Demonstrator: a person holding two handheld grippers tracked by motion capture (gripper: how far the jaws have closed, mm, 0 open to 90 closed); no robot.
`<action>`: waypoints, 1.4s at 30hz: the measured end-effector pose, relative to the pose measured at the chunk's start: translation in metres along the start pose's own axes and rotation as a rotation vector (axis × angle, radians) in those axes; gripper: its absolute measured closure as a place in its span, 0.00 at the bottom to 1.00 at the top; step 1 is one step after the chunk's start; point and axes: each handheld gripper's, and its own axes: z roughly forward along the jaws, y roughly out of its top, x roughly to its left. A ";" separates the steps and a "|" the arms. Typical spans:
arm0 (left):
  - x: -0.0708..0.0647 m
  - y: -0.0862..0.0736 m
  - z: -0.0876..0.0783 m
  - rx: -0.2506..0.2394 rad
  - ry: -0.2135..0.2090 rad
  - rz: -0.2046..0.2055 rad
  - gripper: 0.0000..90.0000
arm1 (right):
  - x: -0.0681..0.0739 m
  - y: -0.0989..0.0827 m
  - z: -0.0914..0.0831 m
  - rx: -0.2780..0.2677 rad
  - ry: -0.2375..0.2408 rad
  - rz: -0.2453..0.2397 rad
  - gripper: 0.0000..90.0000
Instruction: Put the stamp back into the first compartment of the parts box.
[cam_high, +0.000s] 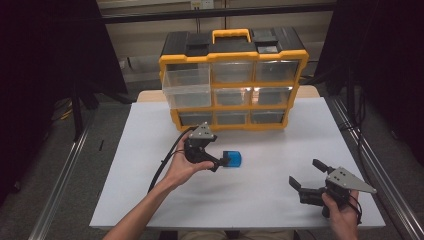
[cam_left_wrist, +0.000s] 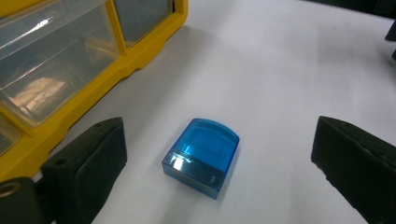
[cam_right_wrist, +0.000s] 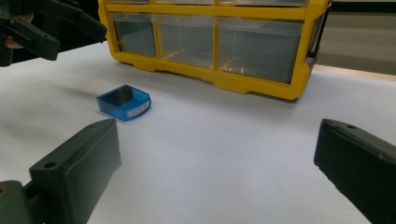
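From the high view, the left gripper (cam_high: 223, 161) is held low over the white table (cam_high: 150, 150), its jaws pointing toward a small translucent blue plastic box (cam_high: 232, 159) that lies right at its tips; whether they touch cannot be told from here. Behind this gripper stands a yellow and black organiser cabinet with clear plastic drawers (cam_high: 232, 80), one drawer at its upper left pulled partly out. The right gripper (cam_high: 308, 175) rests near the table's front right corner, well apart from the blue box, its jaws spread and empty.

In the left gripper view, the blue box (cam_left_wrist: 201, 157) lies flat on the table between the two black jaws, which stand wide apart (released, touching nothing), clear table on both sides of it. The cabinet (cam_left_wrist: 88, 56) lies beyond the left jaw.

In the right gripper view, the jaws again stand wide open with bare table between them. The blue box (cam_right_wrist: 123, 102) lies ahead and to the left of the left jaw, the cabinet (cam_right_wrist: 210, 42) farther ahead, and the left gripper (cam_right_wrist: 60, 30) hangs at the upper left, above and beyond the box.
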 end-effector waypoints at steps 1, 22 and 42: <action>0.001 0.001 0.001 0.005 0.001 0.005 0.05 | 0.000 0.000 0.000 0.000 0.003 0.001 0.00; 0.018 0.012 0.043 0.271 -0.048 0.137 0.05 | 0.001 0.000 0.001 0.003 0.011 -0.008 0.00; 0.018 0.003 0.084 0.418 -0.120 0.212 0.19 | 0.000 -0.001 0.003 0.015 0.021 -0.006 0.00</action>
